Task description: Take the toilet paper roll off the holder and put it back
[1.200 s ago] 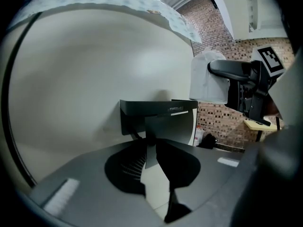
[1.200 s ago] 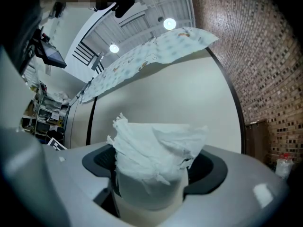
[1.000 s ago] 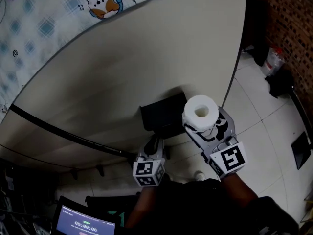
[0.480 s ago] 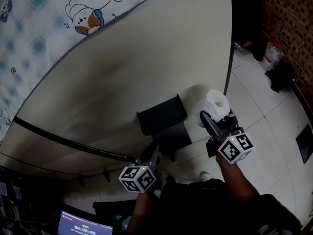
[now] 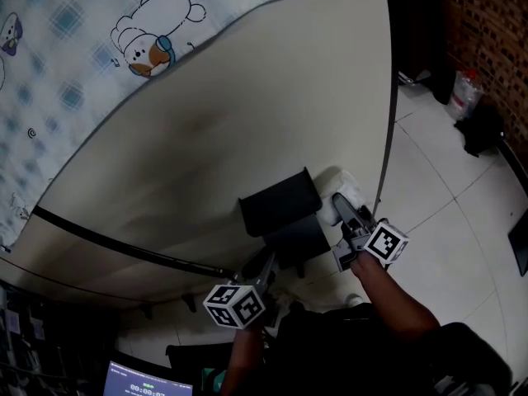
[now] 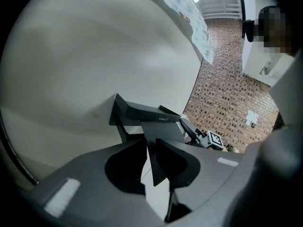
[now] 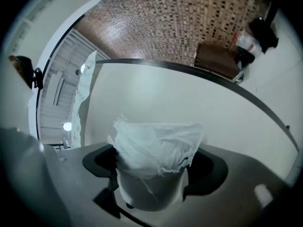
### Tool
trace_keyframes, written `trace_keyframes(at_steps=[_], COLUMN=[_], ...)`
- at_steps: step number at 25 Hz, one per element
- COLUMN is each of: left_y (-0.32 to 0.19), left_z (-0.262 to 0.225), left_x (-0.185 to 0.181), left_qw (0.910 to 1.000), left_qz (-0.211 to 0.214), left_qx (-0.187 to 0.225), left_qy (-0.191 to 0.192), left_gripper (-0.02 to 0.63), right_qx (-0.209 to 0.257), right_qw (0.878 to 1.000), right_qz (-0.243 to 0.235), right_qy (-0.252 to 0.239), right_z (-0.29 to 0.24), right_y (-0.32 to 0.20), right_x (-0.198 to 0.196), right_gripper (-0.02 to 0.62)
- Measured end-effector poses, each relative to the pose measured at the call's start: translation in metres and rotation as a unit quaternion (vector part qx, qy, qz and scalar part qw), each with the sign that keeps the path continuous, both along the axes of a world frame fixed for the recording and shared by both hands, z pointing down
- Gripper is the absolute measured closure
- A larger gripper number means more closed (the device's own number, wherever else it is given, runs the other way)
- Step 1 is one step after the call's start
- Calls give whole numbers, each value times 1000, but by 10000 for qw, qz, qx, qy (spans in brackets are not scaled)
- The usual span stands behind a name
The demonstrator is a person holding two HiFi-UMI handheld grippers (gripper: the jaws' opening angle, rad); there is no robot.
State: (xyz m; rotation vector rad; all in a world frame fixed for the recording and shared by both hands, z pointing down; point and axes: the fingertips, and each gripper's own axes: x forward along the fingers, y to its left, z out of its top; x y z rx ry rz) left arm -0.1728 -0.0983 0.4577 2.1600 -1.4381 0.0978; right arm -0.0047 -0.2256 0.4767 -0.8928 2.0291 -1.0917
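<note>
A black holder point(image 5: 276, 206) is fixed to the beige wall; in the left gripper view the holder point(image 6: 142, 112) stands just ahead. My left gripper point(image 5: 266, 264) reaches up under it, and its jaws point(image 6: 151, 162) stand narrow with the holder's thin black plate point(image 6: 156, 145) between them. My right gripper point(image 5: 342, 203) is shut on the white toilet paper roll point(image 5: 351, 185), right beside the holder's right end. In the right gripper view the roll point(image 7: 156, 150) fills the gap between the jaws, its torn sheet crumpled on top. The holder's bar is hidden.
A black rail point(image 5: 124, 242) runs along the wall's lower left. The wall ends at a dark vertical edge point(image 5: 386, 139). Beyond it lie pale floor tiles point(image 5: 445, 221), black bags point(image 5: 483, 130) and a brick wall point(image 5: 487, 23). A lit screen point(image 5: 148, 382) sits at the bottom.
My right gripper has carried the roll from in front of the holder to its right end, close to the wall. The left gripper has stayed under the holder.
</note>
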Motion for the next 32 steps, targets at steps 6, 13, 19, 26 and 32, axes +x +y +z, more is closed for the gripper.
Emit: trace_keyframes(at_steps=[6, 13, 19, 26, 32], left_y=[0, 1, 0, 1, 3], left_z=[0, -1, -2, -5, -4], left_x=[0, 1, 0, 1, 2], left_qw=[9999, 9998, 9997, 9995, 9992], left_qz=[91, 193, 223, 172, 219], left_qx=[-47, -64, -74, 8, -13], left_qy=[-23, 52, 102, 269, 338], left_gripper=[526, 528, 528, 526, 525], right_qx=[124, 146, 236, 149, 146], right_qw=[9992, 9971, 9954, 9847, 9650], right_qz=[-288, -341, -791, -1717, -2587], right_qy=[-235, -672, -485, -264, -412], right_z=[7, 4, 8, 25, 26], right_y=[-1, -3, 9, 31, 37], right_x=[-11, -17, -36, -54, -85], right_gripper=[181, 181, 183, 196, 196])
